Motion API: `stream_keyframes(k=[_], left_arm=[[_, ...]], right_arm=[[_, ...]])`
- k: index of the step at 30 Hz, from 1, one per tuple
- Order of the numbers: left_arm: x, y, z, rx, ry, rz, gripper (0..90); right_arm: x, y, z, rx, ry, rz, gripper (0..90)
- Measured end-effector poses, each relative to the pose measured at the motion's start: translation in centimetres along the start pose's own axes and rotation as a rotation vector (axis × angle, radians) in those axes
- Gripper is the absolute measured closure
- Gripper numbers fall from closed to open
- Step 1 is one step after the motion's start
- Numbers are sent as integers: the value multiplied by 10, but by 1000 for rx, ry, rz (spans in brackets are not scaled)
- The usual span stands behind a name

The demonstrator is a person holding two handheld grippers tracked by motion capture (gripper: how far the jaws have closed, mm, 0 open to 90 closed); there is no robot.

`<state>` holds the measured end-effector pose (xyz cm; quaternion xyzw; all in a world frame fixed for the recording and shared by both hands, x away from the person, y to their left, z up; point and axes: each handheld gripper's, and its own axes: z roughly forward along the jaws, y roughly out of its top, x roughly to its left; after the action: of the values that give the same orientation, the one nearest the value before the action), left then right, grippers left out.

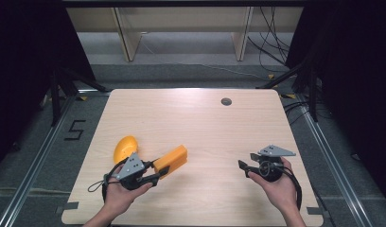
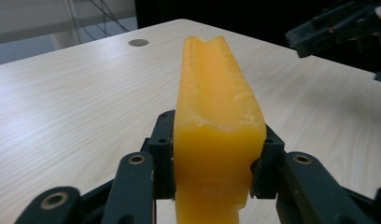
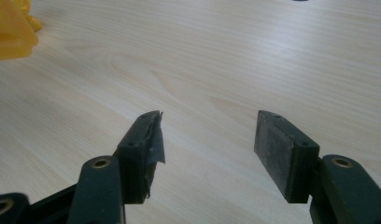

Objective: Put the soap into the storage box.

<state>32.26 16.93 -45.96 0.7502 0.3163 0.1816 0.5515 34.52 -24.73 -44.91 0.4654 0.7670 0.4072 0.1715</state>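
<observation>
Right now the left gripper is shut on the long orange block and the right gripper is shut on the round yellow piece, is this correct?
Not quite: the right gripper is open, nothing between its jaws, as the right gripper view shows. The left gripper is shut on the long orange block; the round yellow piece lies on the table.

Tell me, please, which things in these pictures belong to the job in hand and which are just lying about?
In use:
- orange block, clamped in the left claw
- right claw, open over the table with nothing between its pads

Lying about:
- rounded yellow piece on the table behind the left claw
- dark round cap near the table's far edge
</observation>
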Motion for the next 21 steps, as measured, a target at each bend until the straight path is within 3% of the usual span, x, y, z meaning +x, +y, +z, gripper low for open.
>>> stream_keyframes(k=[5,6,8,10,13,20,21], left_arm=[[8,1,-7,-16,42,-21,604],[11,0,-11,-21,61,-31,604],[13,0,-13,-17,78,-36,604],[16,0,-16,-19,90,-44,604],[21,-1,-20,-31,107,-46,604],[30,-1,-32,-35,174,-67,604],[32,-2,-34,-38,179,-67,604]], right_arm=[[-2,-1,-3,-35,-16,-9,424],[1,-2,-3,-25,2,29,425],[-1,-2,-3,-37,-4,6,425],[-2,-3,-3,-25,-10,1,425],[-2,-4,-1,-23,17,6,424],[1,-4,-1,-13,0,-21,424],[2,-4,0,-3,33,0,423]])
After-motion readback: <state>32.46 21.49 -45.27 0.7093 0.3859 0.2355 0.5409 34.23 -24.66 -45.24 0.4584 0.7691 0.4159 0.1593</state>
